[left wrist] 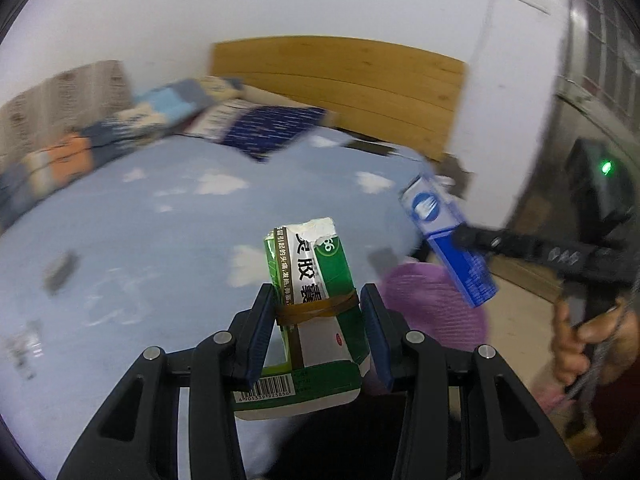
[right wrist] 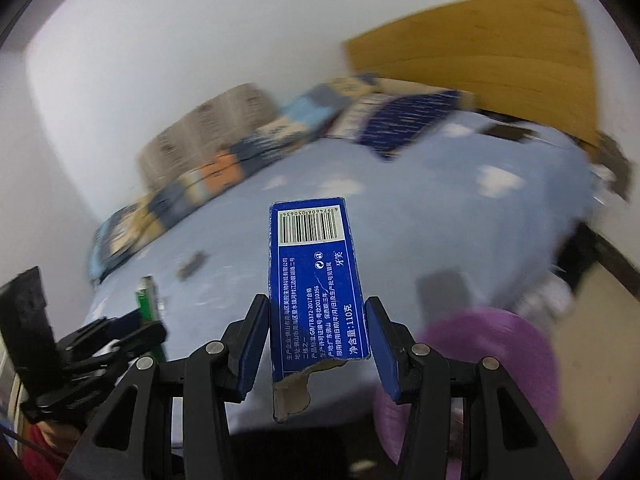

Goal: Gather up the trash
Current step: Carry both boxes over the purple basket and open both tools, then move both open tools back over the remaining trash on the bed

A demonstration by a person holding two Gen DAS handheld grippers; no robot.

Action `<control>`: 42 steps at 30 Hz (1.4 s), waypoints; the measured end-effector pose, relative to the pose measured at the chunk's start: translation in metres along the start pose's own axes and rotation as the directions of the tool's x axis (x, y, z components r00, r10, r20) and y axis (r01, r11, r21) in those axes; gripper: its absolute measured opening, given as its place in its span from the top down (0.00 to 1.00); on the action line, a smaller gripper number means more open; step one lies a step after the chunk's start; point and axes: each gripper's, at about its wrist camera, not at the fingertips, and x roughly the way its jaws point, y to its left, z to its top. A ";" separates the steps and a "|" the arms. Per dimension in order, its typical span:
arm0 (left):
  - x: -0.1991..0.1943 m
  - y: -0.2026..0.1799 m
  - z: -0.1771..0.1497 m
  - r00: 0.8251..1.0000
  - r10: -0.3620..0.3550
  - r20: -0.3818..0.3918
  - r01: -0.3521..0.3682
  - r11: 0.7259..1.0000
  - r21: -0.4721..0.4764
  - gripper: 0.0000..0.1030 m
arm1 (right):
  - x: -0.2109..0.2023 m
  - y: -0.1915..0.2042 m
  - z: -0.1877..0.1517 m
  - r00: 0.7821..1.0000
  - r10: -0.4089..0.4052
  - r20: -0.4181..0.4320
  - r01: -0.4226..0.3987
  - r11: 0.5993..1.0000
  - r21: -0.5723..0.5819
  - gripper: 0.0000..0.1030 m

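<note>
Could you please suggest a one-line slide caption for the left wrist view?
Left gripper holds a green-and-white box above the blue bed; the right gripper carries a blue box.

So the left claw has a medicine box between its pads, and off to its right the right claw holds a toothpaste box. Both sit over the near edge of the bed. Pillows lie at the far end, headboard behind them. A basket sits low, right of the bed.
</note>
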 end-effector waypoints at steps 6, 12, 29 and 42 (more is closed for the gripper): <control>0.041 -0.061 0.019 0.987 -0.137 -0.089 0.138 0.990 0.014 0.59 | -0.030 -0.073 -0.016 0.996 -0.089 -0.011 0.090 0.988 0.129 0.50; 0.090 -0.107 0.020 0.965 -0.171 -0.200 0.179 0.983 0.026 0.58 | -0.029 -0.114 -0.028 0.994 -0.110 -0.028 0.114 0.967 0.227 0.49; 0.041 -0.042 0.007 0.994 -0.004 -0.113 -0.001 0.999 -0.050 0.41 | -0.008 -0.090 -0.022 0.999 -0.026 -0.045 0.034 0.983 0.179 0.41; -0.055 0.162 -0.038 0.926 0.358 -0.120 -0.378 0.892 -0.250 0.39 | 0.081 0.086 0.010 0.963 0.222 -0.151 -0.235 0.970 -0.069 0.41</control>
